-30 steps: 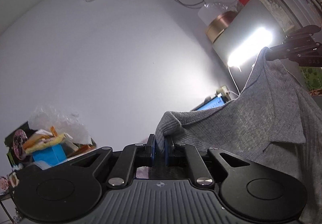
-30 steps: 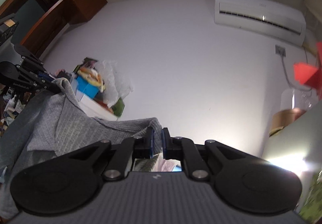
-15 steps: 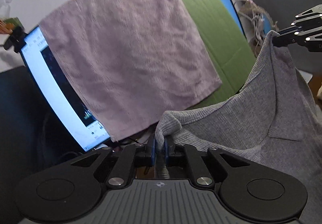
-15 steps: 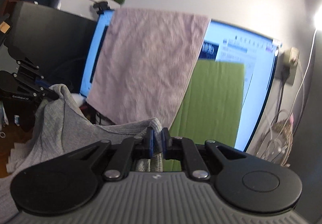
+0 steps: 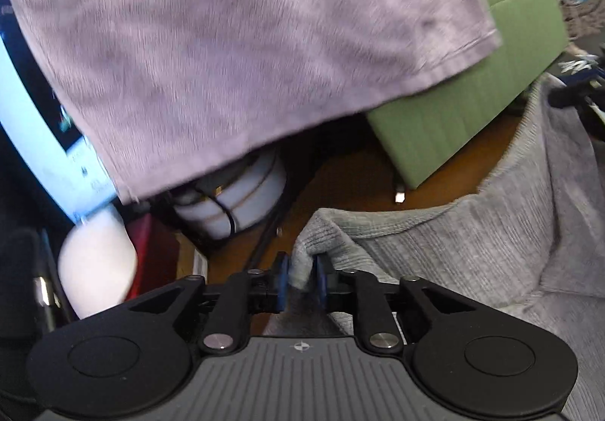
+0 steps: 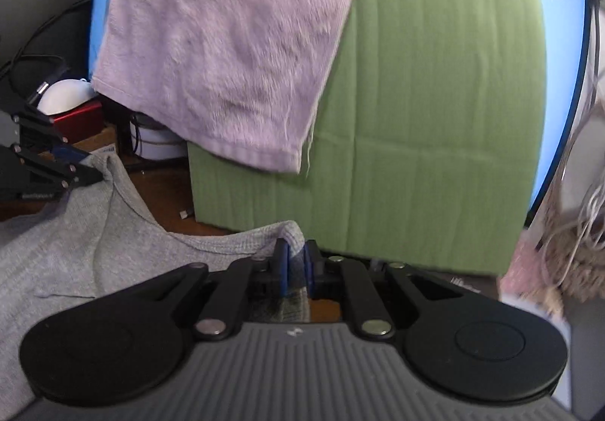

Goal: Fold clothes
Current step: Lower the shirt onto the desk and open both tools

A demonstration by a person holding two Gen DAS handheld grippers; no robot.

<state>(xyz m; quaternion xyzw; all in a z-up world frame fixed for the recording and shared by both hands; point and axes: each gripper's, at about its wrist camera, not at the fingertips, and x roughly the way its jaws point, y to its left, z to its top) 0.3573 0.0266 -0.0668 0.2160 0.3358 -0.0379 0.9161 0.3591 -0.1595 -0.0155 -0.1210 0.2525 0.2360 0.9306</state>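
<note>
Both scenes are being viewed from wrist level, angled downward along each gripper's fingers, close to a hanging mauve terry towel (image 5: pixel 234 43) (image 6: pixel 227 43). Towel, green corrugated board (image 5: pixel 465 118) (image 6: pixel 423 111) and grey ribbed knit garment (image 5: pixel 472 243) (image 6: pixel 94 232) are being shared by both.

pink towel (image 6: pixel 227 54), green board (image 6: pixel 423 141), lit monitor (image 5: pixel 34 126)

Each handheld gripper is built alike. The left gripper (image 5: pixel 301 279) has a grey ribbed housing with a small round compass-like mark at its front edge, flanked by two broad matte-black lobes with shallow circular recesses. Black link arms with triangular cut-outs run forward, pinned by silver screws, to thin blue jaws. The right gripper (image 6: pixel 297 268) shows the same parts and a pale mark on its ribbing.
</note>
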